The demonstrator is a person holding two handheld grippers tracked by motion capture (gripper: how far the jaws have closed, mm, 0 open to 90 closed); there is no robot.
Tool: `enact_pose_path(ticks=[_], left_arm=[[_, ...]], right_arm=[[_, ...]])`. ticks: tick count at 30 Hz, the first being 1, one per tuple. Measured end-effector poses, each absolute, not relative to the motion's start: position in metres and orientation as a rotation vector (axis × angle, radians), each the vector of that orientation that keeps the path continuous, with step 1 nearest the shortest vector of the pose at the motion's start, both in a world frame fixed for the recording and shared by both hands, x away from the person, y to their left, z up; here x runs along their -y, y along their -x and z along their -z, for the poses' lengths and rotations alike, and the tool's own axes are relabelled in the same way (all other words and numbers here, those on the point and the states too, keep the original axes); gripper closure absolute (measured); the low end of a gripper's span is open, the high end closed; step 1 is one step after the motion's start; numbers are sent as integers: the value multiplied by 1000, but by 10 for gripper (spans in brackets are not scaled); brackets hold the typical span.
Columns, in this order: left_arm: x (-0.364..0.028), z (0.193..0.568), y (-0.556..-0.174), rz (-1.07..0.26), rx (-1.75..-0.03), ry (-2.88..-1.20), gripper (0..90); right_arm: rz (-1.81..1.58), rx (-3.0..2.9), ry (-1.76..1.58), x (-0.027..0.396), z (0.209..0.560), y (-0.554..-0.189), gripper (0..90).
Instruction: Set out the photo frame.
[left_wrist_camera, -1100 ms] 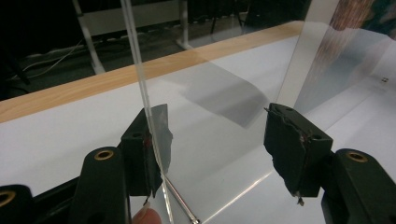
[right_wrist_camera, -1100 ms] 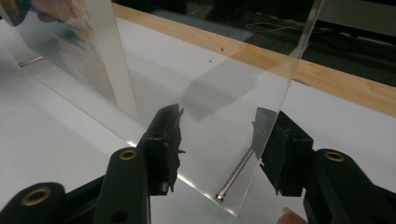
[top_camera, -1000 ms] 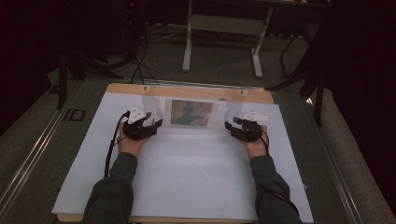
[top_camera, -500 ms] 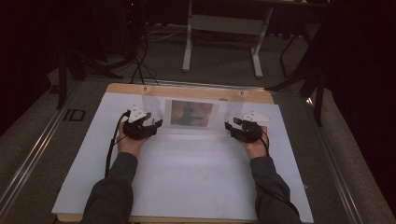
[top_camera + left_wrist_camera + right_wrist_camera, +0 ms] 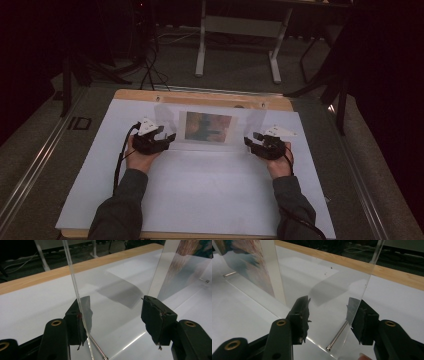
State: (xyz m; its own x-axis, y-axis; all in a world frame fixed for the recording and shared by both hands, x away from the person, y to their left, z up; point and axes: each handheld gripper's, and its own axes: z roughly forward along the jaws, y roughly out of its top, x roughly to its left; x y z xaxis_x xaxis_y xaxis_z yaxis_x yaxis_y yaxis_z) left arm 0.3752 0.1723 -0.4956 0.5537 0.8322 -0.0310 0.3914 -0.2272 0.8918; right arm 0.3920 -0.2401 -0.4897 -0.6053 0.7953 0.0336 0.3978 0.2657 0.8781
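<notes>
Acrylic photo frame (image 5: 207, 127) stands upright at the tabletop's (image 5: 200, 195) far middle (print inside), each gripper's fingers apart around a clear end panel, so both should close evenly before lifting.

The clear acrylic picture stand (image 5: 208, 127) held a print (image 5: 208, 126) mottled in orange, teal and brown at mid-frame; the table sheet (image 5: 200, 195) was white, its wooden edge (image 5: 200, 96) tan, both grippers' jaws black
</notes>
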Motion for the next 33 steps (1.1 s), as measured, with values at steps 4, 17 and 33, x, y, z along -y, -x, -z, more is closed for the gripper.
enact_pose_path(ticks=[4,17,33], left_arm=[[-172,492,-368,-557,-1009,-1836,417],[-176,492,-349,-489,-1045,-1826,418],[-172,490,-331,-501,-1074,-1846,417]], right_arm=[[-1298,-2134,-1091,244,488,-385,511],[-1310,-2139,-1074,243,479,-363,518],[-1327,-2157,-1072,246,485,-353,515]])
